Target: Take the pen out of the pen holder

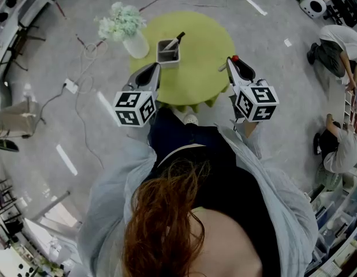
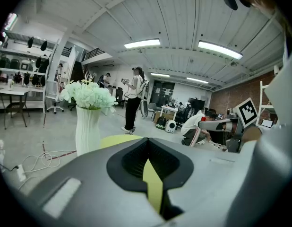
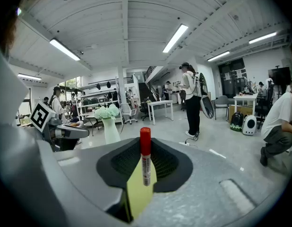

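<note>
Our right claw (image 3: 145, 150) pinches a red-capped pen (image 3: 145, 165) upright at the tabletop's (image 1: 207, 45) right edge; our left claw (image 2: 147, 150) is closed and empty. It's light, stiff and slick, so we'd grip mid-barrel. Holder (image 1: 168, 53), far side, seemingly holds another pen (image 1: 177, 40).

Open-plan lab: equipment shelves (image 2: 23, 72), work desks (image 3: 160, 105), ceiling strip lights (image 2: 142, 43)

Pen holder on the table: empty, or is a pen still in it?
Not empty. The grey square pen holder has one dark pen leaning out of it; the right tool grips a red-capped marker.
</note>
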